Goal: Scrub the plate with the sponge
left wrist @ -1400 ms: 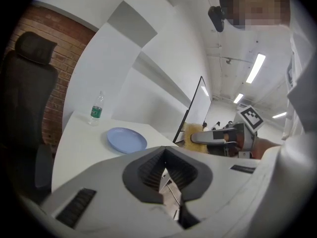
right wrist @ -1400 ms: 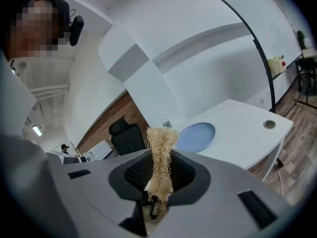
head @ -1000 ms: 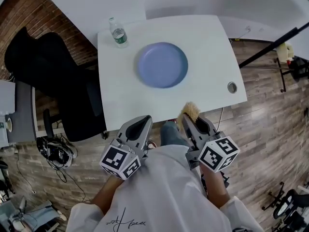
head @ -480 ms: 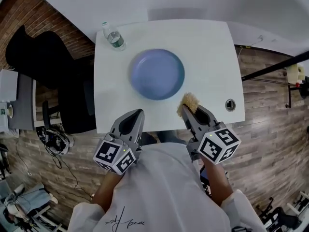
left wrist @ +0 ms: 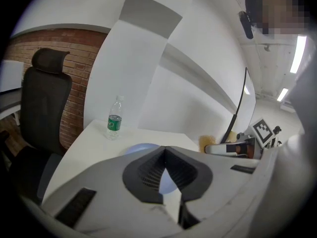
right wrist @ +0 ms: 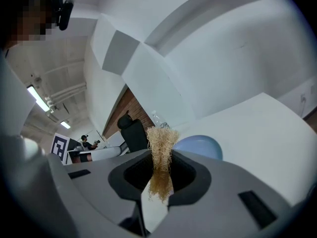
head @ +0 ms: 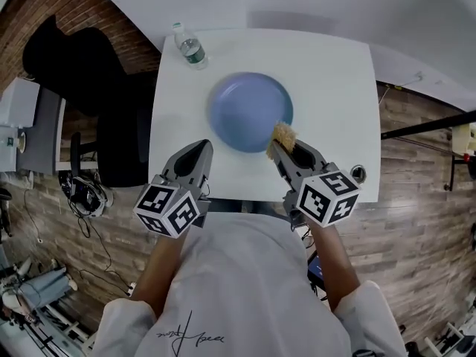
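Observation:
A blue plate point(head: 250, 111) lies in the middle of the white table point(head: 327, 88); it shows too in the left gripper view as the plate point(left wrist: 141, 148) and in the right gripper view as the plate point(right wrist: 200, 145). My right gripper point(head: 272, 149) is shut on a tan fibrous sponge point(head: 282, 134), which hangs over the plate's near right rim; the sponge point(right wrist: 160, 157) sticks up between the closed jaws. My left gripper point(head: 201, 149) is shut with nothing in it, over the table's near edge just left of the plate. From the left gripper view the sponge point(left wrist: 207, 144) shows at right.
A clear water bottle point(head: 191, 50) with a green label stands at the table's far left corner, also the bottle point(left wrist: 114, 119). A black office chair point(head: 111, 136) sits to the table's left. A round cable port point(head: 358, 173) is at the near right corner.
Both grippers have moved forward from the table's near edge toward the plate. The sponge now reaches the plate's near right rim.

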`<state>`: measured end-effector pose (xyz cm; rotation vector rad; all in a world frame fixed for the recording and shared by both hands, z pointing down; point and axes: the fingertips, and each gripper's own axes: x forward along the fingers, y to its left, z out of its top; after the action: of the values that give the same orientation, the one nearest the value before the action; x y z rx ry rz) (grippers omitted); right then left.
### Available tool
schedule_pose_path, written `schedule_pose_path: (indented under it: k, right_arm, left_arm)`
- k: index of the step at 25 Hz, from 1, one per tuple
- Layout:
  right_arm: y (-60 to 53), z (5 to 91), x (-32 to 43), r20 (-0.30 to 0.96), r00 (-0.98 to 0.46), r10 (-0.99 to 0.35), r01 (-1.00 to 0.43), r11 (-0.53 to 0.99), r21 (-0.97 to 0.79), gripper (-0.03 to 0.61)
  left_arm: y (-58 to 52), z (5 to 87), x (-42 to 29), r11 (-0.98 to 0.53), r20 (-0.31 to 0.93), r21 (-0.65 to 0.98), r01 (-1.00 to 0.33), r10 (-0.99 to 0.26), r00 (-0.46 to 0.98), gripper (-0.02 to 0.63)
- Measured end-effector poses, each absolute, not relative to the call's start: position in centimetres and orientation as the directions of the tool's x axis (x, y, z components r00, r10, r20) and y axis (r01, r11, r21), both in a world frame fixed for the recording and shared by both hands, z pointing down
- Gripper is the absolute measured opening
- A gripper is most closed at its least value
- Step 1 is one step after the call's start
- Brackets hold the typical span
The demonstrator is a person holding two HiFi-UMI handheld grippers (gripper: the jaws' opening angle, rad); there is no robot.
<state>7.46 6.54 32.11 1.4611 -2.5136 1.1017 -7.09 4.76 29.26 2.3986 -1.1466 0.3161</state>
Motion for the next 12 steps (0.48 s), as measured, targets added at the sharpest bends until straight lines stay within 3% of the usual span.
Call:
schedule_pose_path:
  k: [6, 12]
  right_arm:
    - [3.8, 34.3, 6.1, 0.406, -0.573, -0.712, -0.787, 0.34, -0.514, 0.058]
    - [0.2, 37.4, 5.2, 0.502, -0.569, -0.651, -0.818, 0.391, -0.422, 0.06]
  left_arm:
    - [3.4, 30.7, -7.4, -0.507, 0.417, 0.386, -0.771, -0.65, 0.636, -0.014]
    - [1.2, 32.4, -7.2, -0.499, 0.445, 0.353, -0.792, -0.655, 0.611, -0.014]
